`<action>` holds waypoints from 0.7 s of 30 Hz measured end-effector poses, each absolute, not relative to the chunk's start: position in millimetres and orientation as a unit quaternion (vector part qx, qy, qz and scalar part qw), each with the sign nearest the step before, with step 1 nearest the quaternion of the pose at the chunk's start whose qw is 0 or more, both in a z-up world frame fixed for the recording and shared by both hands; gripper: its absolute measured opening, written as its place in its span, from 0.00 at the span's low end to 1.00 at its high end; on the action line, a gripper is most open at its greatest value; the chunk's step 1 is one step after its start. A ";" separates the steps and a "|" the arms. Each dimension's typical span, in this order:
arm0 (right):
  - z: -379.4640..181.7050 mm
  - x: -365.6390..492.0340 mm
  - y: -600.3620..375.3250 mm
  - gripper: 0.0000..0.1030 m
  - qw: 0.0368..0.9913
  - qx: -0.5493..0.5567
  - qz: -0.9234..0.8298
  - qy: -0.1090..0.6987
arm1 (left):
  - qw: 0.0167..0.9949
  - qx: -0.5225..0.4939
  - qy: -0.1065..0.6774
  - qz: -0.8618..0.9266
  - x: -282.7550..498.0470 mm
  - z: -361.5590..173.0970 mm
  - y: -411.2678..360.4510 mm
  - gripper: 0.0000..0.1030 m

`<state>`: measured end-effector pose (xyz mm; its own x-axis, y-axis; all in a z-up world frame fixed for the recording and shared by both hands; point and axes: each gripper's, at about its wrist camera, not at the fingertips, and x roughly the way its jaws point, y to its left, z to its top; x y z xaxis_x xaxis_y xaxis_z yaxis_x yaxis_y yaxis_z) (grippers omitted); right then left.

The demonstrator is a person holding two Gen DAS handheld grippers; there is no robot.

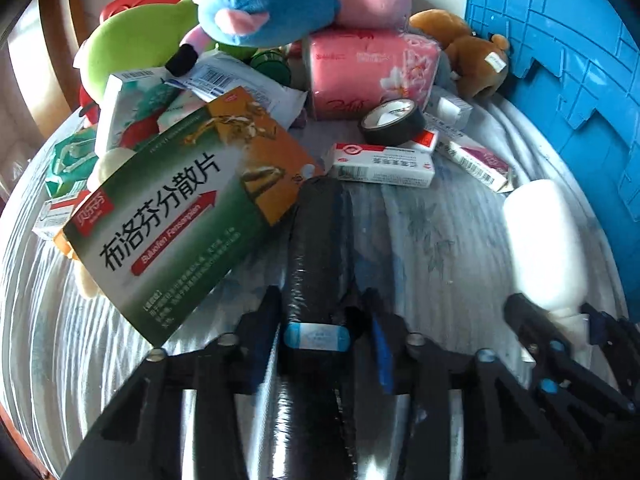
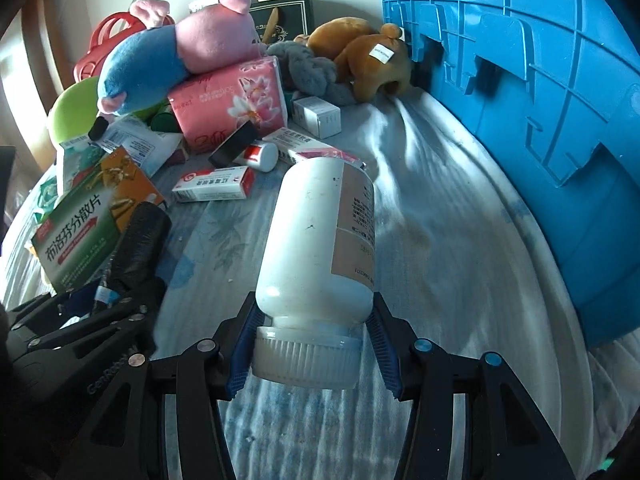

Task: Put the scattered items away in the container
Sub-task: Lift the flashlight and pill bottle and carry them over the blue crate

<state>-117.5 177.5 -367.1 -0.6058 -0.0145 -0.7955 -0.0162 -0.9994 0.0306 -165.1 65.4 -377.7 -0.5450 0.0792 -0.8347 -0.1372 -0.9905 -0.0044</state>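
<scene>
Right gripper point(image 2: 312, 344) clamped at neck of white bottle point(image 2: 316, 236), held over bedsheet point(image 2: 440, 220) beside blue container point(image 2: 540, 120); rigid, smooth, likely light. Left gripper point(image 1: 320, 320) part-open around black roll point(image 1: 318, 240), grip uncertain; soft, best taken mid-length.

Two close wrist views angled down along the tongs, sharing the cluttered bedsheet point(image 1: 440, 232) point(image 2: 440, 220).
</scene>
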 end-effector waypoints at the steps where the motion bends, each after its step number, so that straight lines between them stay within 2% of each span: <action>1: -369.6 -118.8 176.5 0.50 -0.001 -0.446 0.895 0.016 | 0.062 -0.472 0.035 0.879 -163.8 -377.5 67.0 0.30; 9: -331.6 -118.9 164.2 0.50 -0.017 -0.412 0.911 0.003 | 0.065 -0.443 0.035 0.894 -159.4 -335.9 65.6 0.30; 21: -181.0 -102.3 141.3 0.50 -0.024 -0.278 0.960 -0.016 | 0.071 -0.319 0.015 0.945 -143.8 -188.5 43.5 0.30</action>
